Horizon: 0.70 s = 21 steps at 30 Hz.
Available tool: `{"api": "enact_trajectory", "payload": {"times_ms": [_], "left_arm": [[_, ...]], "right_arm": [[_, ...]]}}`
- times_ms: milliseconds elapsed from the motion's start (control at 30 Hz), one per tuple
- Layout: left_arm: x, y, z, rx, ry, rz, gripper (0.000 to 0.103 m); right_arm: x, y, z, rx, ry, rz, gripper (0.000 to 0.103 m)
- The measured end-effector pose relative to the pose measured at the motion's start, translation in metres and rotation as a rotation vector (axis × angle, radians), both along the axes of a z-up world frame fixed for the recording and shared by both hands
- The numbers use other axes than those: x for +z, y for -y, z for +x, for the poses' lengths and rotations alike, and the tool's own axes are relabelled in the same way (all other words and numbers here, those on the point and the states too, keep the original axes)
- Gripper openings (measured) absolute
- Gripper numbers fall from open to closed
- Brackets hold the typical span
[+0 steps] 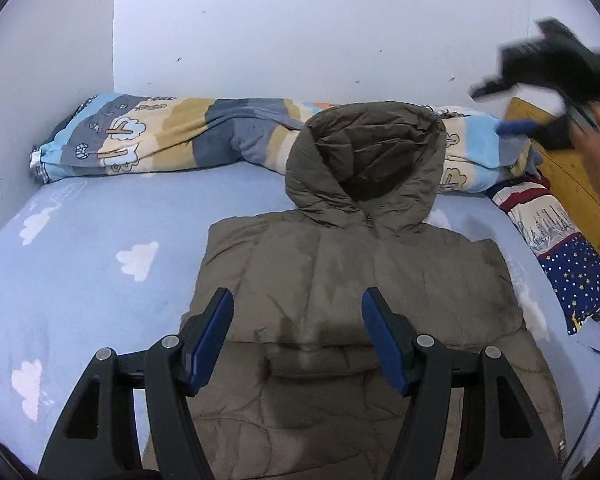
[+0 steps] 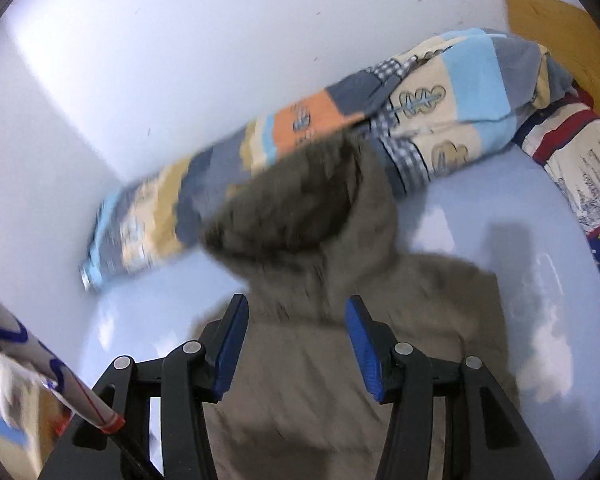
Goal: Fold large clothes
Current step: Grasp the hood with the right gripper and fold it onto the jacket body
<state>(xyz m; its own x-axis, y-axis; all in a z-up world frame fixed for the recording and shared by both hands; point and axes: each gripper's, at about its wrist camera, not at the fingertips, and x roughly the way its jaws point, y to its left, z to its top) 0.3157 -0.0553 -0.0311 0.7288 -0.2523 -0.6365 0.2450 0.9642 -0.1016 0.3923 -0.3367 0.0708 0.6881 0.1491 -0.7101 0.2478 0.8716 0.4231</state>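
An olive-brown padded jacket (image 1: 340,272) lies flat on the light blue bed sheet (image 1: 80,260), sleeves folded in over its body. Its hood (image 1: 364,152) rests against the rolled quilt. My left gripper (image 1: 297,294) hovers over the jacket's lower body, open, with nothing between its blue pads. In the right wrist view, which is motion-blurred, my right gripper (image 2: 296,300) is open above the jacket (image 2: 320,380), just below the hood (image 2: 300,208), and holds nothing. A person's hand (image 1: 596,160) carries that gripper, seen blurred at the upper right of the left wrist view.
A rolled patterned quilt (image 1: 160,136) (image 2: 440,92) lies along the white wall. A starred pillow (image 1: 560,248) (image 2: 580,168) leans on the wooden headboard (image 1: 572,184) at the right. A blurred white tube with blue and red marks (image 2: 80,400) crosses the lower left.
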Motion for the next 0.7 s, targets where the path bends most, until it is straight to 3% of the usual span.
{"api": "enact_trajectory", "payload": {"times_ms": [167,367,567,600,633,667,700], "left_arm": [[-0.009,-0.01,0.001,0.012,0.008,0.034,0.066],[-0.024,-0.03,0.017,0.056,-0.03,0.016,0.066],[-0.031,-0.032,0.022,0.043,-0.05,0.011,0.066],[-0.031,-0.03,0.022,0.039,-0.049,0.016,0.066],[-0.031,-0.028,0.022,0.037,-0.047,0.022,0.066],[-0.031,-0.027,0.022,0.035,-0.047,0.022,0.066],[-0.03,-0.027,0.021,0.032,-0.048,0.018,0.066]], "right_arm": [[0.011,0.012,0.077,-0.063,0.009,0.078,0.062],[-0.021,0.025,0.142,-0.15,-0.017,0.153,0.064],[-0.048,0.045,0.178,-0.254,-0.051,0.154,0.064],[-0.054,0.047,0.181,-0.254,-0.06,0.169,0.061],[-0.058,0.048,0.182,-0.243,-0.061,0.181,0.03],[-0.062,0.046,0.179,-0.227,-0.059,0.19,0.019],[-0.063,0.042,0.173,-0.221,-0.053,0.174,0.018]]}}
